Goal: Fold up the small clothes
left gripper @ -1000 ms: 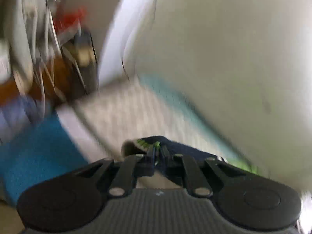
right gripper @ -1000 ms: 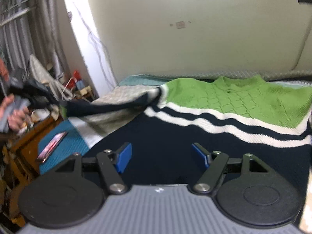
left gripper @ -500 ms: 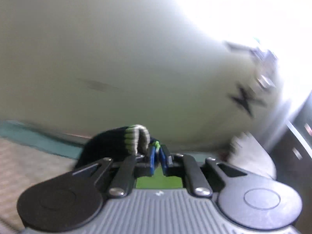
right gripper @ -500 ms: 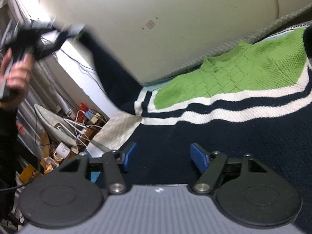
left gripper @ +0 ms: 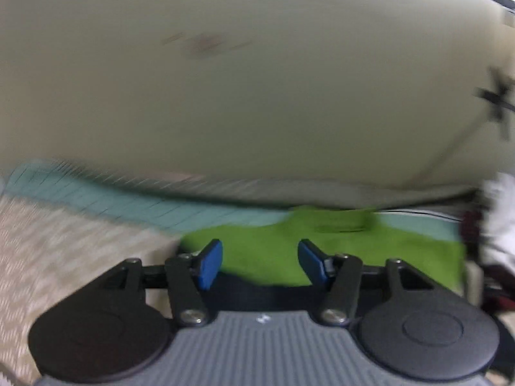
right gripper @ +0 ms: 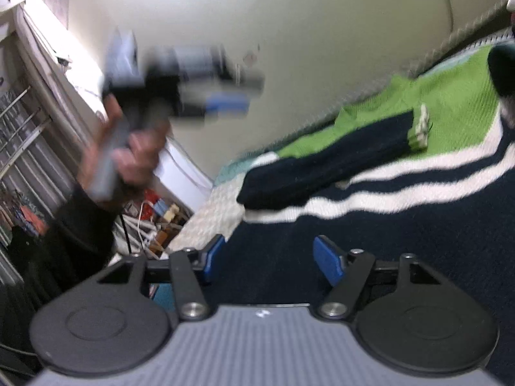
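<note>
Navy-and-green striped sweater (right gripper: 418, 173) lies flat, sleeve (right gripper: 325, 164) folded across.

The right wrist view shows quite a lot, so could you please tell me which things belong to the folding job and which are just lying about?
Job:
- sweater
- its folded-in sleeve
- left gripper, open
- right gripper, open

Lying about:
- bed cover
- cables and clutter beside the bed
- wall

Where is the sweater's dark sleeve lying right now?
In the right wrist view, the navy sleeve lies folded across the sweater's chest, right of centre, its striped cuff resting on the green part above the white stripes.
</note>
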### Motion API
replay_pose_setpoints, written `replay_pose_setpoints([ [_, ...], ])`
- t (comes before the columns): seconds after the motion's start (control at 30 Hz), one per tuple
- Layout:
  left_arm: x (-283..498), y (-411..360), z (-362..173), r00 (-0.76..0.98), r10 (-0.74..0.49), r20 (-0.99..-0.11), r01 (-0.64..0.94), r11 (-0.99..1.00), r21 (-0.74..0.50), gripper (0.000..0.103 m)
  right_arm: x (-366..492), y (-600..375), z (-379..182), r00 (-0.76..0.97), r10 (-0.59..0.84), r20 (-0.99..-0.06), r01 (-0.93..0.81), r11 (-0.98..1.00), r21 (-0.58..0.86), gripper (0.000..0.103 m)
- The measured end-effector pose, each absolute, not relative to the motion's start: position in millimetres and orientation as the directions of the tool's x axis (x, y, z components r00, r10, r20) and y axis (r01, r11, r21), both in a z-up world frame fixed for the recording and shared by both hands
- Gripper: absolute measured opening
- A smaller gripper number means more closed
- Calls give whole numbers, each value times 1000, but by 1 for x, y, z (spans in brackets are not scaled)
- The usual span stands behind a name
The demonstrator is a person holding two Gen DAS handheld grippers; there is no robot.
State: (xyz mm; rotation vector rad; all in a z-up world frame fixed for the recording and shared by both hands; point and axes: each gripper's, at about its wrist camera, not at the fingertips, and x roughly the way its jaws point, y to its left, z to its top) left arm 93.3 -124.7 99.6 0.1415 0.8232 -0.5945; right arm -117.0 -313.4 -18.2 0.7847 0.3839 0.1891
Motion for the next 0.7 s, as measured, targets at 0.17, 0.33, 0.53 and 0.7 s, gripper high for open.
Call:
replay_pose_setpoints([
  [0.17, 124, -70, 67, 509, -449, -734, 433, 871, -232, 56, -110, -358, 16, 931, 131, -342, 120, 772, 624, 50],
  [0.33, 135, -64, 50, 481, -497, -723, 416, 855, -311, 64, -46, -403, 11, 846, 41, -532, 298, 791, 535, 49],
  [0.53, 138, -80, 24, 488, -465, -738, 460, 856, -235, 15, -19, -396, -5, 818, 50, -573, 297, 816, 496, 2],
  [0.7, 126, -89, 6, 586, -451, -673, 430, 877, -214, 27, -59, -398, 13, 874, -151, -462, 387, 791, 474, 2],
])
